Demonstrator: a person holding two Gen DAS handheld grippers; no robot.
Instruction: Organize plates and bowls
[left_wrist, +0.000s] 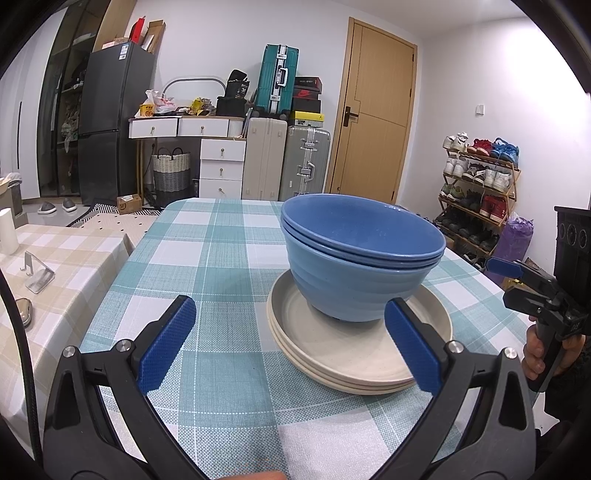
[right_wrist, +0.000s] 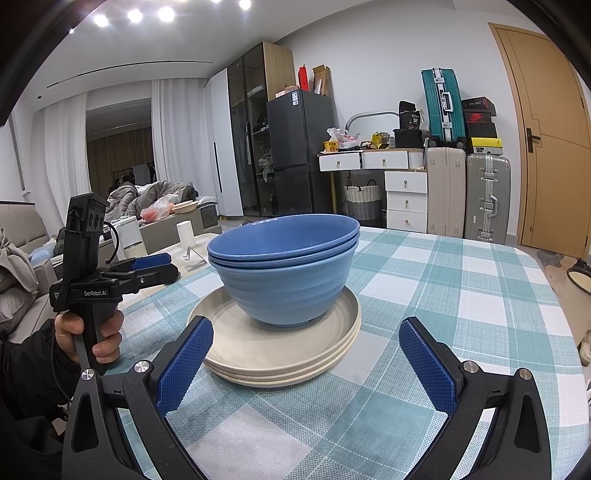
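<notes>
A stack of three blue bowls (left_wrist: 360, 258) (right_wrist: 286, 273) stands upright on a stack of three cream plates (left_wrist: 332, 354) (right_wrist: 258, 350) on the checked tablecloth. My left gripper (left_wrist: 291, 314) is open and empty, just short of the plates, which lie toward its right finger. My right gripper (right_wrist: 306, 332) is open and empty, facing the plates from the other side, its left finger near the plate rim. Each gripper shows in the other's view: the right one at the far right (left_wrist: 517, 269), the left one at the left (right_wrist: 147, 266), with the hands holding them.
The table (left_wrist: 207, 258) (right_wrist: 461, 295) carries a teal and white checked cloth. A second table with a beige checked cloth (left_wrist: 55, 266) stands to the left, with a metal stand (left_wrist: 37, 273) and a white roll (left_wrist: 7, 232). Suitcases, drawers, a fridge and a shoe rack line the walls.
</notes>
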